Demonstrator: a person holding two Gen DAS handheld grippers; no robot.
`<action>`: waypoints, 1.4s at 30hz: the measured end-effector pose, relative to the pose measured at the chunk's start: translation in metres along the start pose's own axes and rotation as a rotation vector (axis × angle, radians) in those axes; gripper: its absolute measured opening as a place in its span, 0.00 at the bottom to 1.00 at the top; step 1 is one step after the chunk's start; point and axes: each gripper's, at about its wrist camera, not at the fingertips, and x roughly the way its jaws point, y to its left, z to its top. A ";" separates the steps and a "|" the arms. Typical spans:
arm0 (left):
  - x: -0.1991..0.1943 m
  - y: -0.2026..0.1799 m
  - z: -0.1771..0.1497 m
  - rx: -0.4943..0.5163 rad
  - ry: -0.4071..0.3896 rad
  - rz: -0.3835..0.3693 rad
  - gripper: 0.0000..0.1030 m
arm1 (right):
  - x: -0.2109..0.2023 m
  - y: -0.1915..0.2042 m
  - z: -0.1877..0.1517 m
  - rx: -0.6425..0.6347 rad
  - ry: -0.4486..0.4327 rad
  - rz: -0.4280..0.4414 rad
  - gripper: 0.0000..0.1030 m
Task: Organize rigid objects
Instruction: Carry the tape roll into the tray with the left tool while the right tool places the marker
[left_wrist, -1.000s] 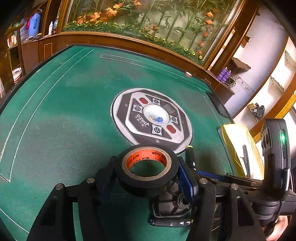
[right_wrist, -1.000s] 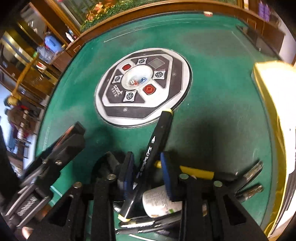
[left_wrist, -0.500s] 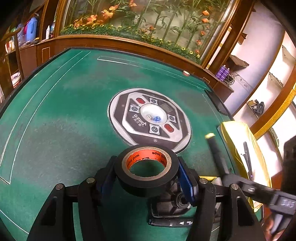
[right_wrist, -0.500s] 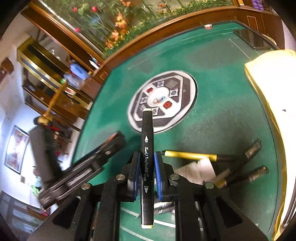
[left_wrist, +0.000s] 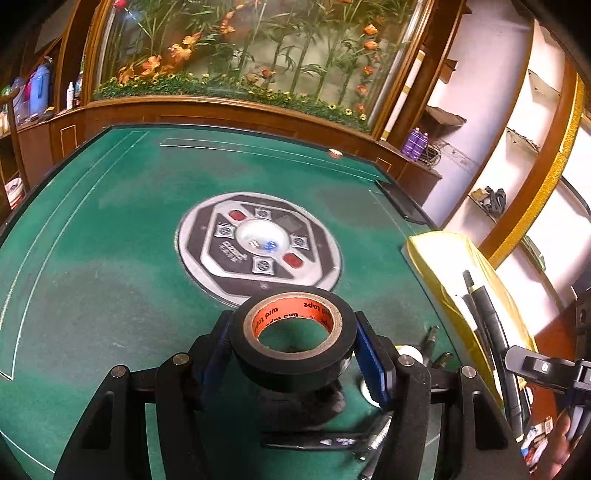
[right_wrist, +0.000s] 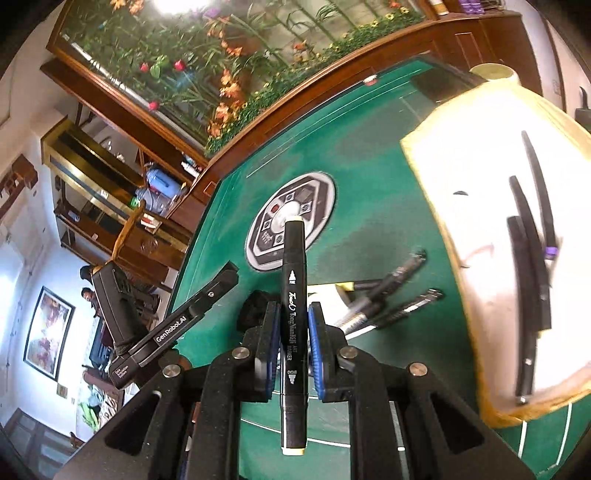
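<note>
Right tool (right_wrist: 293, 343) lifted marker (right_wrist: 294, 295), yellow tray (right_wrist: 480, 206) holding black pens (right_wrist: 528, 266)

Your left gripper (left_wrist: 291, 350) has the tape roll (left_wrist: 293, 345) between its pads, above the tabletop (left_wrist: 110, 258). The round console (left_wrist: 258, 253) sits at the tabletop's middle, beyond the roll. Loose pens (right_wrist: 391, 299) lie between the console and the tray (right_wrist: 480, 206) at the right edge; more pens (right_wrist: 532, 251) lie in the tray. Your right gripper (right_wrist: 293, 343) has the marker (right_wrist: 293, 317) between its pads, left of the tray.
</note>
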 end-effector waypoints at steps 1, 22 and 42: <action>-0.001 -0.004 -0.001 0.007 -0.001 0.000 0.64 | -0.008 -0.003 -0.001 -0.002 -0.012 -0.006 0.14; -0.007 -0.161 -0.013 0.239 0.067 -0.180 0.64 | -0.097 -0.089 0.015 0.129 -0.206 -0.078 0.14; 0.073 -0.262 -0.048 0.346 0.197 -0.218 0.64 | -0.070 -0.166 0.068 0.109 -0.175 -0.394 0.14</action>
